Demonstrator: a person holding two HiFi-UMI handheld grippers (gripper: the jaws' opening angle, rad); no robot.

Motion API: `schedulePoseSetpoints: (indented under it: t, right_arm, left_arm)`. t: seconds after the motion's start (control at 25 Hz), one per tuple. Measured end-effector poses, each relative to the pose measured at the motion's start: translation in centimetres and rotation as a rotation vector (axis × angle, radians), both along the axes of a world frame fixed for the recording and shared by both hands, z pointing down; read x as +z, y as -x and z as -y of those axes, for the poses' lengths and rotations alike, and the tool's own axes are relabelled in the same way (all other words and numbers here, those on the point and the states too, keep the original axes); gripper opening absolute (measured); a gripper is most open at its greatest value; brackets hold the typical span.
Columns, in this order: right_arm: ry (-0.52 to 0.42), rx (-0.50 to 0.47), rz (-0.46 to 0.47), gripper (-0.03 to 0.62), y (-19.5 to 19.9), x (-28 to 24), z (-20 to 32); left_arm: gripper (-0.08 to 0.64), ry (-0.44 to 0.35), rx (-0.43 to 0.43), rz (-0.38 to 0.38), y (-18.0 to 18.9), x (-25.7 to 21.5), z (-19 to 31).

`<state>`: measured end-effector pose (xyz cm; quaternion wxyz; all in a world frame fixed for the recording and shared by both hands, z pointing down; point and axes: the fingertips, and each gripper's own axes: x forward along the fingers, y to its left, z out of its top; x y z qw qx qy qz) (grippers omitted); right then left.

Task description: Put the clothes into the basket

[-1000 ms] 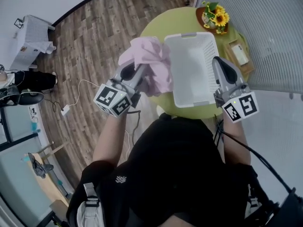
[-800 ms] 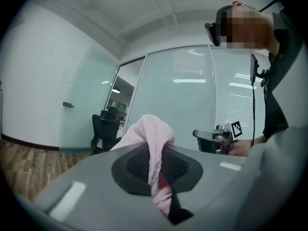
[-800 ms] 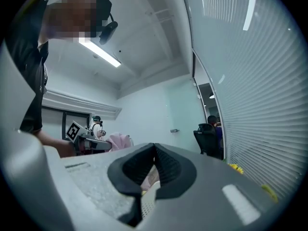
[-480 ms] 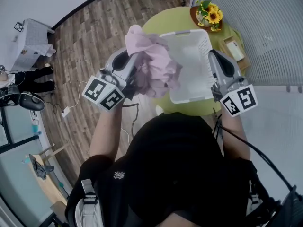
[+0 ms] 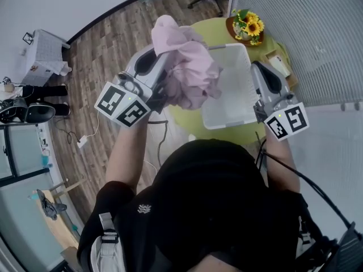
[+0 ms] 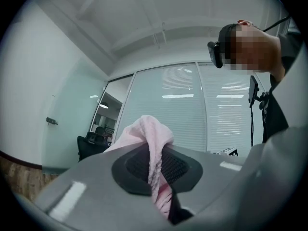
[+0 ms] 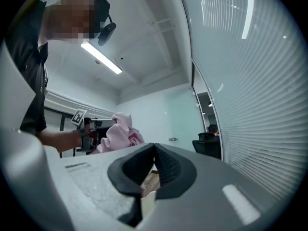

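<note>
Hanging from the left hand-held gripper [image 5: 166, 71], the cloth [image 5: 191, 75] is a pale pink, soft, crumpled bundle with deep folds. It is held up over the left rim of the basket [image 5: 228, 46] and covers that rim and the counter's left edge from the head view. In the left gripper view the jaws are closed on a thin fold of the cloth [image 6: 153, 143]. The fabric runs down between the dark ribbed pads and rises above them in a rounded peak. Its weave looks slightly nubbly there.

The basket is white plastic with perforated walls and stands on the round green counter [image 5: 219, 29], reaching toward the near edge. Nothing shows on the visible part of its floor, but the cloth hides its left part. The right hand-held gripper [image 5: 258, 68] sits at the basket's right rim. In the right gripper view its jaws [image 7: 154, 149] meet at the tips. A pale sliver shows low in the gap behind the pads, and I cannot tell what it is. The same view catches the cloth [image 7: 120, 131] in the distance, bunched on the left hand-held gripper.

Sunflowers [image 5: 250, 22] stand at the counter's far edge. A small wooden tray [image 5: 278, 61] lies near the right edge, partly cut off by the right hand-held gripper. The person's dark torso hides the counter's near edge.
</note>
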<state>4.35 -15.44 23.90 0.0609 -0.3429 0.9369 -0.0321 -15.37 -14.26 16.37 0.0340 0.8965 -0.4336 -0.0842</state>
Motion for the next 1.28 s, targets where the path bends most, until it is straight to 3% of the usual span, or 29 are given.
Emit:
schedulePoseSetpoints:
  t: [0.52, 0.76, 1.28]
  right_arm:
    - [-0.02, 0.058, 0.015, 0.002, -4.6, 0.2, 0.1]
    - [-0.017, 0.075, 0.036, 0.002, -9.5, 4.9, 1.3]
    - [-0.008, 0.168, 0.035, 0.002, -9.7, 1.4, -1.0]
  left_arm:
    - [0.031, -0.024, 0.104, -0.007, -6.5, -0.1, 1.5]
    - [0.031, -0.007, 0.136, 0.009, -12.5, 4.7, 3.9]
    - [0.031, 0.026, 0.224, 0.0, -13.6, 3.4, 3.5]
